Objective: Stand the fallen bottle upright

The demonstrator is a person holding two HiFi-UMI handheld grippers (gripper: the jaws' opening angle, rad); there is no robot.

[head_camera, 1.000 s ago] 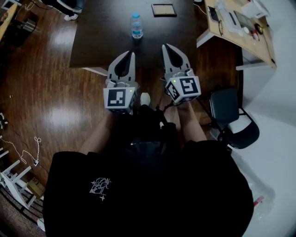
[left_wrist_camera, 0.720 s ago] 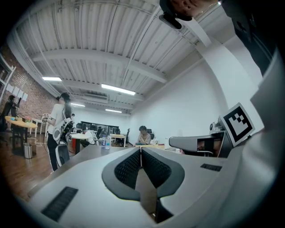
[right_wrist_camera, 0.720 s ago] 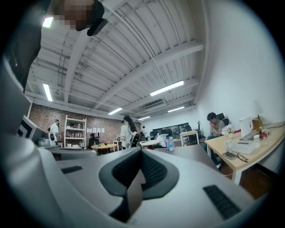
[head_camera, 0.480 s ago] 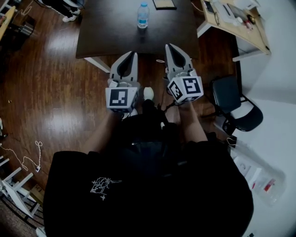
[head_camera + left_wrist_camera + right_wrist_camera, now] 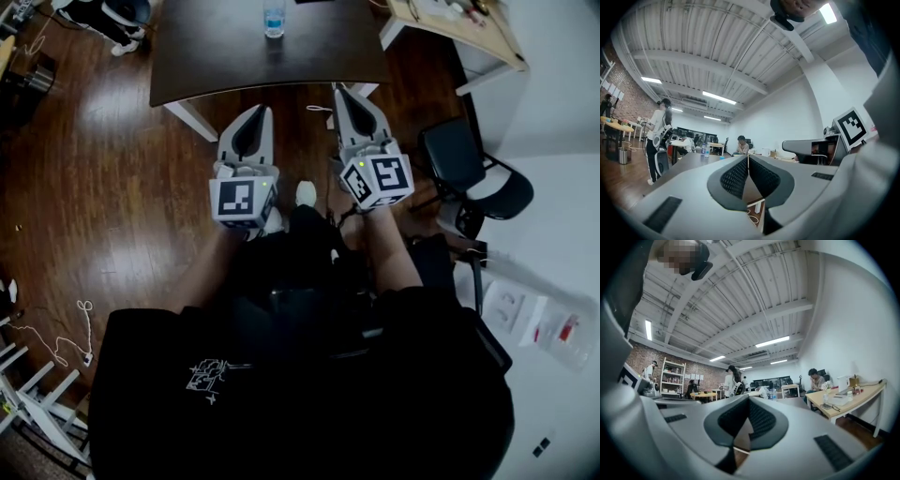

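Person: a black top (image 5: 300, 394) fills the bottom of the head view, and both forearms reach forward, each with a hand-held gripper.
Marker cubes: the left cube (image 5: 242, 200) and the right cube (image 5: 379, 181) sit at the rear of the two tools.
Shoe: a white shoe (image 5: 306, 192) is on the floor, between the two cubes.
Left hand-held gripper (image 5: 260, 111): clenched, with its jaws tip to tip and nothing between them. It points level over the wooden floor (image 5: 112, 187), short of the table's near edge.
Right hand-held gripper (image 5: 345, 92): clenched and empty, just beside the left one. Its tips reach about to the near edge in the head view.
Chair: a black chair (image 5: 469, 169) stands on the floor, to the right of the right tool.
Tabletop: the dark tabletop (image 5: 216, 52) lies ahead of both tools.
Bottle: a clear water bottle (image 5: 274, 19) stands upright on the far part of the tabletop, well apart from both tools. Its cap is cut off by the picture's top edge.
Desk: a light wooden desk (image 5: 450, 23) at the top right carries items too small to tell.
Room beyond: the left gripper view shows one person standing (image 5: 658, 136) and another seated (image 5: 740, 145).
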